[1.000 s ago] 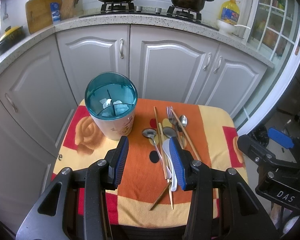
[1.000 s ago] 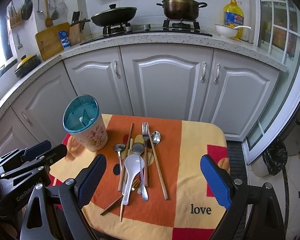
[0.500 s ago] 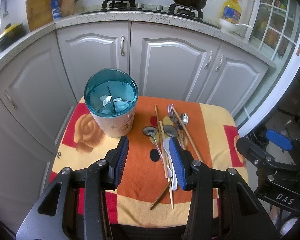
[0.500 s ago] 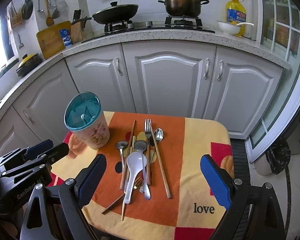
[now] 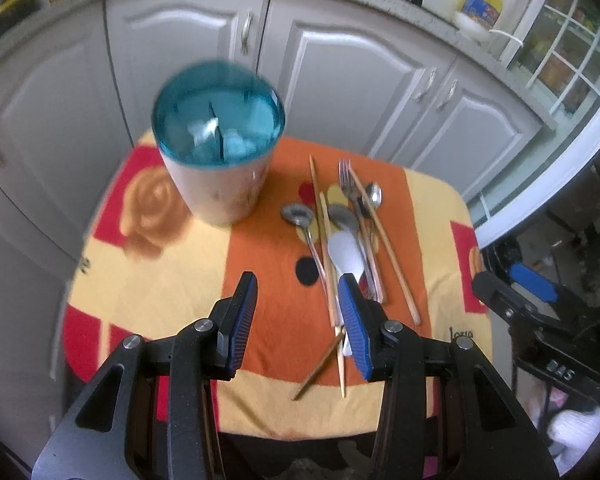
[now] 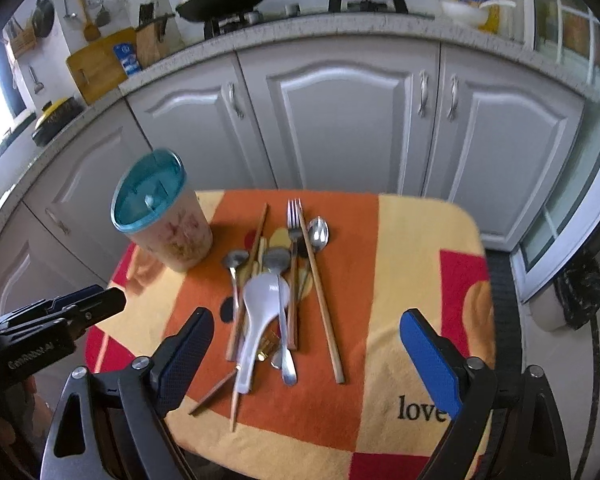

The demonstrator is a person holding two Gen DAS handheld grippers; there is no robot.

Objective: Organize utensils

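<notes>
Table (image 6: pixel 420 240): small, draped in an orange, yellow and red cloth (image 6: pixel 348 364); stands in front of grey kitchen cabinets (image 6: pixel 340 120).

Holder (image 6: pixel 168 224): pale floral cup with a teal divided top, upright at the table's back left corner, nothing visibly standing in it. Well apart from both grippers.

Utensils, one loose heap at the table's middle, handles toward the cameras:
- white soup spoon (image 6: pixel 260 312), largest piece, lying on top of the heap
- chopsticks (image 6: pixel 320 300), several, wooden, long; one pair crossed at the near end
- fork (image 6: pixel 294 240), steel, tines pointing to the cabinets
- metal spoons (image 6: pixel 318 232), a few, partly overlapped

Right gripper (image 6: pixel 304 356): jaws wide apart but closing, straddling the near end of the heap, nothing pinched.

Left gripper (image 5: pixel 298 320): jaws parted, empty, over bare cloth just left of the heap.

Step in hand, by judgement: first pick. Best taken on the top piece alone, the white spoon by its handle, so that nothing beneath shifts; thin chopsticks need a flat, centred pinch.
</notes>
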